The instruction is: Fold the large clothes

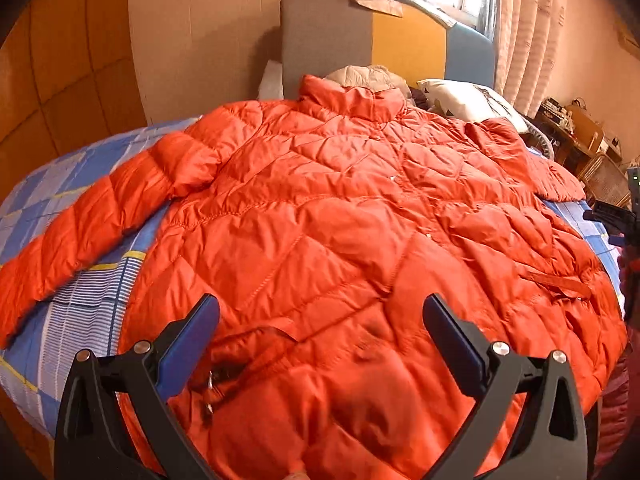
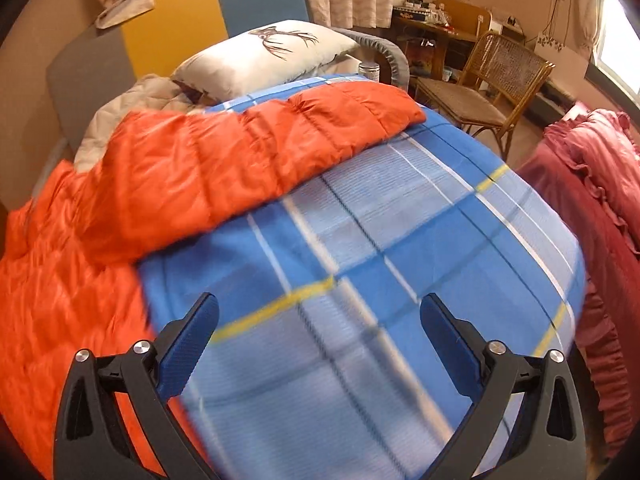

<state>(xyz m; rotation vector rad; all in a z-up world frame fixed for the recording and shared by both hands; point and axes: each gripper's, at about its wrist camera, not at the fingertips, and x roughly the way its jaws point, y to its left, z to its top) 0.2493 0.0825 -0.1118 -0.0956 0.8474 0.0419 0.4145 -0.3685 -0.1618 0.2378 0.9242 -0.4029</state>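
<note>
A large orange quilted puffer jacket [image 1: 340,216] lies spread flat on a bed with a blue plaid sheet [image 1: 80,296], collar toward the headboard. Its left sleeve [image 1: 92,224] stretches out over the sheet. My left gripper [image 1: 320,308] is open and empty, hovering over the jacket's hem. In the right wrist view the jacket's other sleeve [image 2: 256,148] lies across the plaid sheet [image 2: 380,260]. My right gripper [image 2: 320,308] is open and empty above the bare sheet, to the right of the jacket body [image 2: 60,280].
A white pillow [image 2: 268,56] and a beige garment [image 1: 368,76] lie at the headboard [image 1: 324,36]. A wicker chair [image 2: 488,84] and cluttered desk [image 2: 436,20] stand beyond the bed. A dark red ruffled cloth [image 2: 592,208] hangs at the right.
</note>
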